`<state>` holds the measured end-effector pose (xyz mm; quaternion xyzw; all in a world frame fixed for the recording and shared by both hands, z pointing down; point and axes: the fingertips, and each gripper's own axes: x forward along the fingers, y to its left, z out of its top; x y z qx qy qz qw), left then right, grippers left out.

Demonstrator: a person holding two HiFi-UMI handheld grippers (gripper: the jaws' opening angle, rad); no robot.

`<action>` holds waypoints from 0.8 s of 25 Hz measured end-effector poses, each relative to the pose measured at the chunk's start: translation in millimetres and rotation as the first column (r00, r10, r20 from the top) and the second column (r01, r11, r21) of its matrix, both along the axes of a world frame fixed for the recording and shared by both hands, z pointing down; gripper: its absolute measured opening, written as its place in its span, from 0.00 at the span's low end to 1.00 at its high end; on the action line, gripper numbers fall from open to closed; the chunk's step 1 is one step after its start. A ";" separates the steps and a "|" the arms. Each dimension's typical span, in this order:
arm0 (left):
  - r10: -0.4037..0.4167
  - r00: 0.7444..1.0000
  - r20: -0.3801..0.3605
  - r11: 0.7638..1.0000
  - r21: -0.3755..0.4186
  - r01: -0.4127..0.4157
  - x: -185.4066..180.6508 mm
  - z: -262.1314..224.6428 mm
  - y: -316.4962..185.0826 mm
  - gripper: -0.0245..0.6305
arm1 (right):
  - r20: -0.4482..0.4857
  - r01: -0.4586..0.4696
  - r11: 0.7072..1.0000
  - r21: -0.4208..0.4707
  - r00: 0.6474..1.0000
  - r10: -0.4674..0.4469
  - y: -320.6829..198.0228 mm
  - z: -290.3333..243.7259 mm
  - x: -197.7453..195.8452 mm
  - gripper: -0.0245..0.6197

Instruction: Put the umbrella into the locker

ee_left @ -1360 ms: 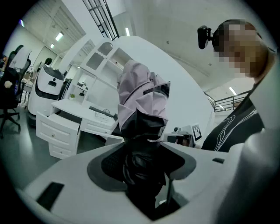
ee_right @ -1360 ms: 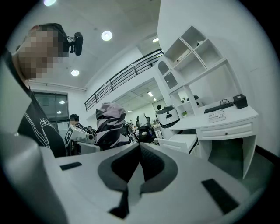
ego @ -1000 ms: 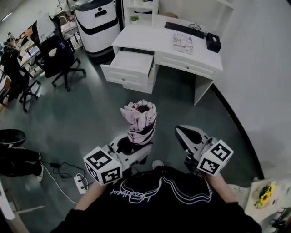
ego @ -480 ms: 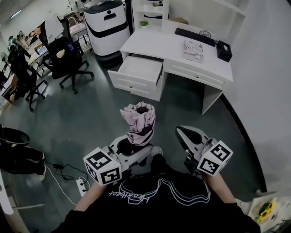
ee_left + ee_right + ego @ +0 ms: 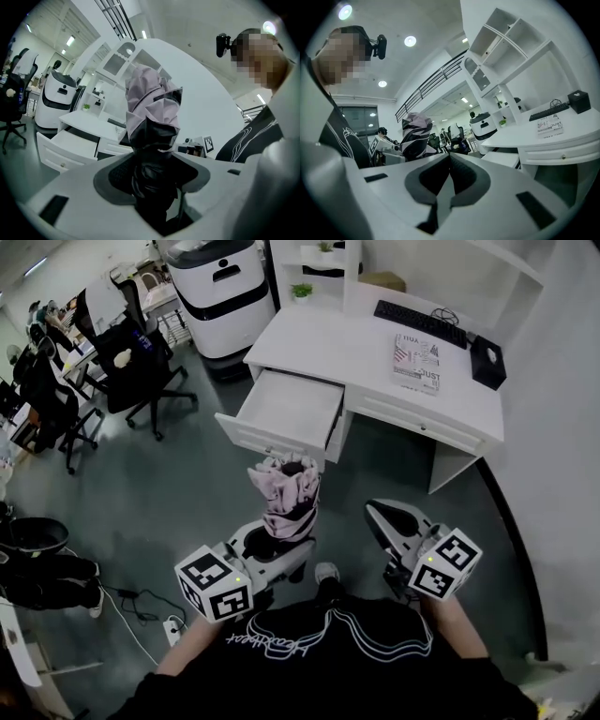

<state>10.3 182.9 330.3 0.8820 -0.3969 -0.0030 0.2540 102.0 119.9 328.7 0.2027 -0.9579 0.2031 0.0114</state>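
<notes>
A folded pink umbrella with a black lower part stands upright in my left gripper, whose jaws are shut on its dark stem. In the left gripper view the umbrella rises straight out of the left gripper. My right gripper is held level beside it at the right, shut with nothing in it; its pads meet in the right gripper view. Ahead is a white desk with one drawer pulled open and nothing seen inside.
On the desk lie a keyboard, a printed book and a black box. A white and black machine stands left of the desk. Office chairs stand at the left. A power strip and cable lie on the floor.
The desk and open drawer have come nearer and lower in the head view. Both grippers keep their places before the body, the umbrella still held upright.
</notes>
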 end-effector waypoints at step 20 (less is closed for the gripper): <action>-0.062 0.994 0.089 0.998 0.006 0.062 -36.8 13.1 -186.0 0.39 | 0.016 0.105 0.994 -0.032 0.994 -0.104 -183.5 18.6 -53.3 0.04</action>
